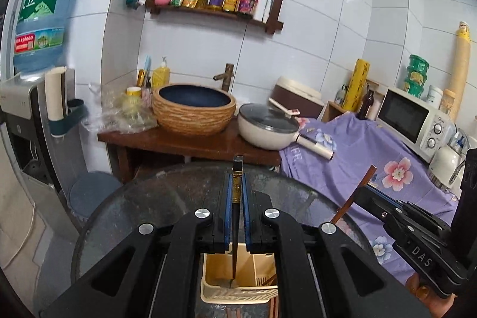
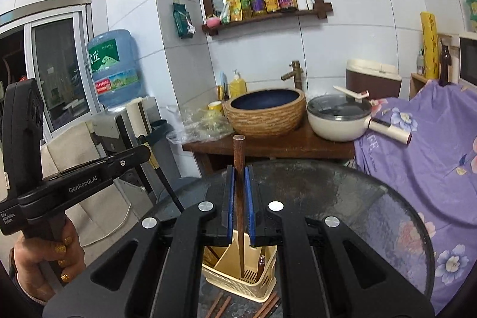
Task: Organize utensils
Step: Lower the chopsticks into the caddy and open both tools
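Note:
My left gripper [image 1: 236, 183] is shut on a black chopstick with a gold band [image 1: 237, 186]; it stands upright and its lower tip reaches into the cream utensil holder [image 1: 238, 292] on the glass table below. My right gripper [image 2: 239, 177] is shut on a brown wooden chopstick [image 2: 239, 157], also upright, with its tip down in a compartment of the cream utensil holder [image 2: 235, 285]. Another brown utensil [image 2: 261, 264] stands in that holder. Each gripper shows in the other's view: the right gripper [image 1: 366, 189] with its brown chopstick [image 1: 354, 195], and the left gripper [image 2: 143, 152], held by a hand [image 2: 44, 264].
Several loose chopsticks [image 2: 265, 307] lie on the round glass table [image 2: 372, 213] in front of the holder. Behind it stands a wooden counter with a woven basin [image 1: 193, 112] and a lidded pan [image 1: 268, 124]. A purple floral cloth [image 1: 372, 168] and a microwave [image 1: 414, 121] are at the right, a water dispenser [image 1: 38, 25] at the left.

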A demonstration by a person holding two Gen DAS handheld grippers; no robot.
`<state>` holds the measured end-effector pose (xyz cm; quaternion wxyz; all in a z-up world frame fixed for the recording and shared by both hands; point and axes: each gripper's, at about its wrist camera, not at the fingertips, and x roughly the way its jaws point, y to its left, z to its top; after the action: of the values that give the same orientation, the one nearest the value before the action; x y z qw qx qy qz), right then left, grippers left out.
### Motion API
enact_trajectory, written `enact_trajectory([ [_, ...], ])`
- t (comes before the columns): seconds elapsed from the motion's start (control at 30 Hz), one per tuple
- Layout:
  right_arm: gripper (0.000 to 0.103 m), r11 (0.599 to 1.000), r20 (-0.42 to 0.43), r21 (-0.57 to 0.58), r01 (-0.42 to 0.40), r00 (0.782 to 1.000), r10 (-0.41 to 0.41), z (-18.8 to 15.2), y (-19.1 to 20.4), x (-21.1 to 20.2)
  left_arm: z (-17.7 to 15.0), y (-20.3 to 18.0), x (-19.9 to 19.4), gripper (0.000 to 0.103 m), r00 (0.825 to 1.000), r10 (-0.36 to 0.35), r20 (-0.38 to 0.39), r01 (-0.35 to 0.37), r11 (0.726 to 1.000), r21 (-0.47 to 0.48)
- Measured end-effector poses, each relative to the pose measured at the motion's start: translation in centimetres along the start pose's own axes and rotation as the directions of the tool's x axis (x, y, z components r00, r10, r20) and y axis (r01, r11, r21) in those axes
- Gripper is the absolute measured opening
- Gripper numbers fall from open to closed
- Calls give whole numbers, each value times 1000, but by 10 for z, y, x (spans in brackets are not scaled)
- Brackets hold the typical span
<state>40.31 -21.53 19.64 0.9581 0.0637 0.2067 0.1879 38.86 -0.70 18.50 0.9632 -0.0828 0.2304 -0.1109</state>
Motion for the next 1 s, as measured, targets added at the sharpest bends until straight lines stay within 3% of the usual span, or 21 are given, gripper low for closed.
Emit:
enact_trajectory([
  [0.63,8,999,-62,22,49,997,-48,-41,-16,26,-50,21,40,9,992,13,-124,-16,1000,-21],
  [0.7,8,998,-55,33,48,997,-46,-43,-19,25,-51,21,39,29,992,9,-126,-12,1000,-26],
  [0.73,9,998,-55,40,45,998,-43,-43,-21,24,-52,21,38,50,993,11,-119,-14,1000,-27],
  [0.77,16,998,-59,46,42,998,-39,-45,-22,22,-52,21,35,62,994,11,-107,-14,1000,-27],
  [0.8,23,998,-61,48,39,997,-36,-46,-23,21,-54,21,31,64,996,11,-91,-13,1000,-26],
  [0.87,56,998,-46,41,49,998,-47,-52,-23,13,-57,21,25,67,997,10,-82,-12,1000,-19],
  [0.93,57,997,-16,17,78,997,-78,-59,-22,2,-66,22,16,78,997,7,-71,-9,1000,-19],
  [1.0,58,996,-12,-11,88,996,-89,-70,-19,-8,-76,24,6,82,998,12,-57,-13,1000,-16],
])
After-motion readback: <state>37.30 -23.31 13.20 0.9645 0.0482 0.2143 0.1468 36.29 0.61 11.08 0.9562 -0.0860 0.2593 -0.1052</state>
